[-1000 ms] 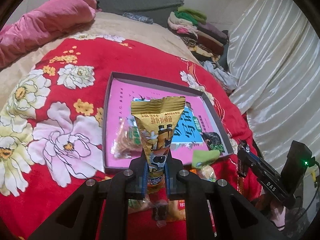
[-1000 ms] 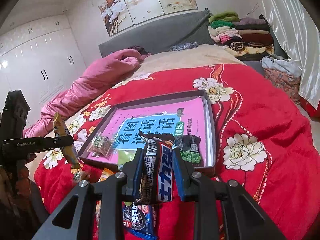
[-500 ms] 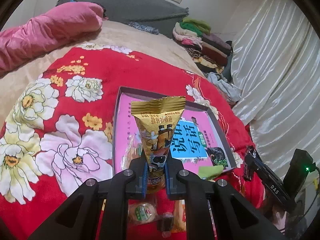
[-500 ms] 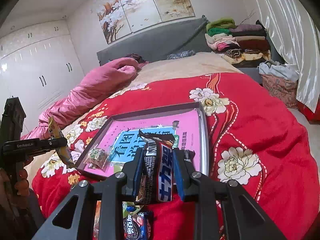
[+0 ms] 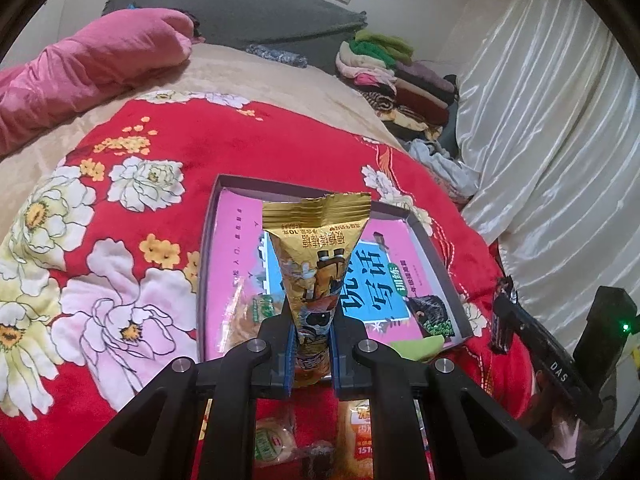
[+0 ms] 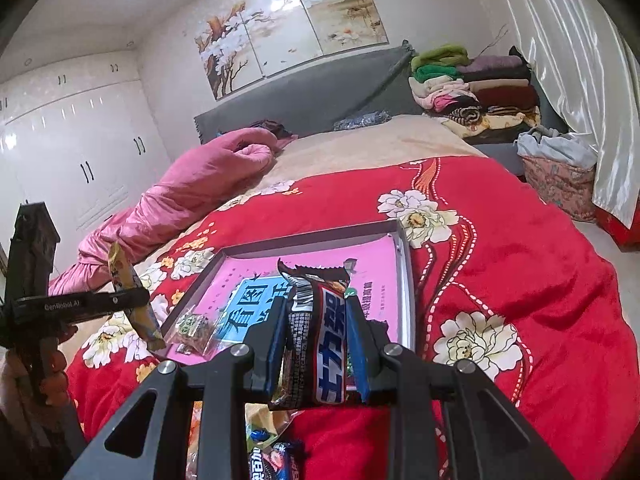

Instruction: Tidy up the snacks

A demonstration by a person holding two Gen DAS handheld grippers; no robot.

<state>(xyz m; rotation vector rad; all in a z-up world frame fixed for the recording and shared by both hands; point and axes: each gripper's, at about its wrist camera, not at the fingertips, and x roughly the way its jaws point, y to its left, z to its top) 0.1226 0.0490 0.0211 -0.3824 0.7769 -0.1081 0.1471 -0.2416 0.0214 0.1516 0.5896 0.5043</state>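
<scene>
While both hands hover over the bed, the left gripper (image 5: 312, 344) jaws are closed on an upright gold snack packet (image 5: 316, 256), the right gripper (image 6: 316, 344) jaws on a chocolate bar (image 6: 320, 336); the tray (image 5: 208, 248) lies ahead, below both.

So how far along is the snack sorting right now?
Partly done. A few snacks already lie in the tray. In hand: the left gripper holds a gold packet, the right gripper a chocolate bar. Left: loose snacks on the red blanket.
</scene>
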